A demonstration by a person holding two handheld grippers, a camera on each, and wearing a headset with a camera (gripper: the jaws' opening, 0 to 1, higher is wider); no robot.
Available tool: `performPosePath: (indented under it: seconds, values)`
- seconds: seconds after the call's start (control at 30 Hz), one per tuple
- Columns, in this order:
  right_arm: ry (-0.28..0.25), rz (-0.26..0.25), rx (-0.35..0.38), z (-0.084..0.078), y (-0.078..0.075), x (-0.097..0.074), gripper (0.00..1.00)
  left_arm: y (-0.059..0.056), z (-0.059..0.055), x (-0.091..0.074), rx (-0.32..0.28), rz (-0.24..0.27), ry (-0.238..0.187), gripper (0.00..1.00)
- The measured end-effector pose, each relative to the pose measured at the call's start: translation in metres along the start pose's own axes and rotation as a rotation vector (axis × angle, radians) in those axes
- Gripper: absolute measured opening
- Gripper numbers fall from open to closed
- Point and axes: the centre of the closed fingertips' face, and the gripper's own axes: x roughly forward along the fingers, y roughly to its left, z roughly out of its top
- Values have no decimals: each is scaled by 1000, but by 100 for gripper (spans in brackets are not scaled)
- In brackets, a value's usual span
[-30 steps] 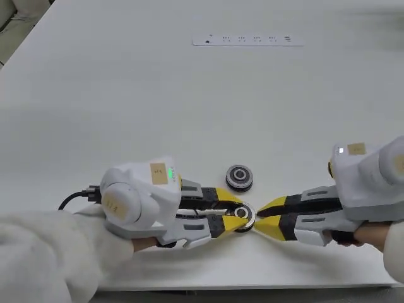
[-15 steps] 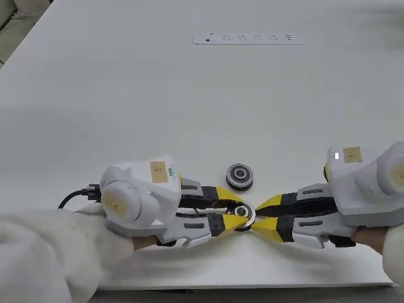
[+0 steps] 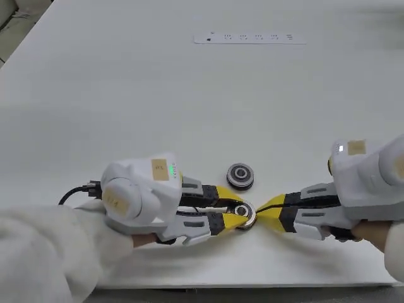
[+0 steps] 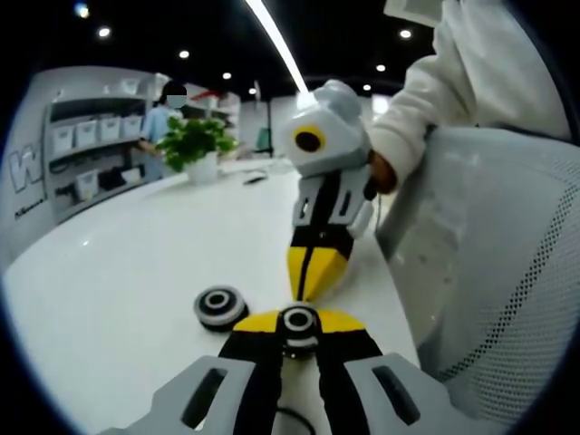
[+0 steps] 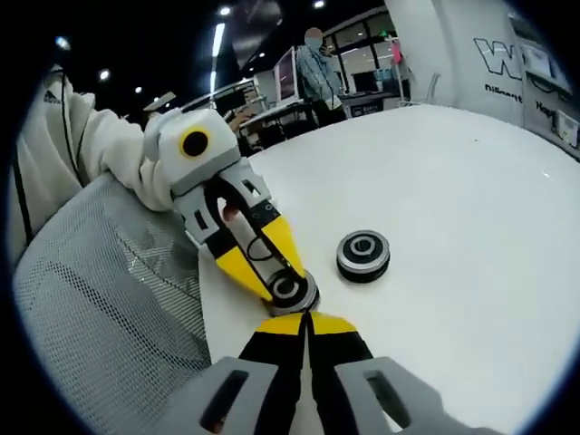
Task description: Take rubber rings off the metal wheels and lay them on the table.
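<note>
my left gripper is pinching a metal wheel low on the table, near its 6 o'clock edge. right gripper points in from 3 o'clock, jaws pressed together, tips at the wheel's rim; can't tell if they nip anything. second wheel, rubber ring on, lies just beside at 12 o'clock.

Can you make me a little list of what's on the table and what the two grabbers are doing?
left gripper: shut on the held wheel, near the table's front edge
right gripper: jaws together, tips against that wheel's rim; whether they pinch its rubber ring cannot be told
spare wheel: lying flat on the table, just beyond the grippers, touching neither, black ring on it
power strip: white, at the table's far side
</note>
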Motion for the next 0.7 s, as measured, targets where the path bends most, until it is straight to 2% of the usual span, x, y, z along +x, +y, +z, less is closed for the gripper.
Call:
performPosePath:
  seconds: [0.03,0.1,0.17,0.23,0.33,0.43,0.7]
  values:
    - [7,-5,40,-1,-2,-2,0,1,-1,0,2,0,2,14]
    - [-24,8,79,3,-4,-3,0,1,-1,-1,2,-4,5,14]
    - [-33,23,130,7,-2,-4,0,1,-1,-1,7,-9,10,14]
    - [-22,21,116,6,0,-4,0,1,-2,-1,13,-17,15,14]
    - [-21,31,132,9,5,-5,0,0,-2,-1,26,-25,25,14]
    - [-7,36,103,10,9,-5,0,-2,-2,-1,37,-29,31,14]
    - [-9,47,110,12,12,-6,0,-3,-1,-1,41,-33,33,14]
